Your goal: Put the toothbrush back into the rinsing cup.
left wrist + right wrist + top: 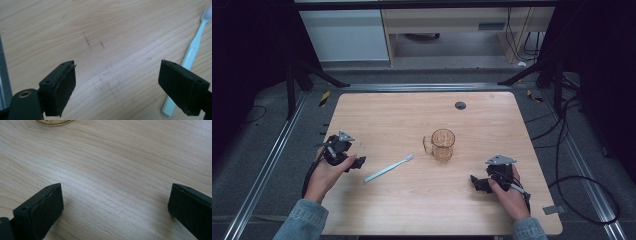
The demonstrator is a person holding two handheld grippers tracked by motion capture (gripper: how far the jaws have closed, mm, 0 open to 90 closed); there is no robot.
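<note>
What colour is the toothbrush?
The toothbrush is pale mint green with a white head, clearest in the left gripper view.

The high view looks forward and down from above the person's edge, far enough back to take in the whole wooden surface [412,200] and the floor beyond it. The left gripper view rides low and close behind the left claw [117,85], sharing the toothbrush [192,53] near the surface's middle with the high view. The right gripper view sits equally close, its top edge catching the base of the glass mug [53,122].
</note>
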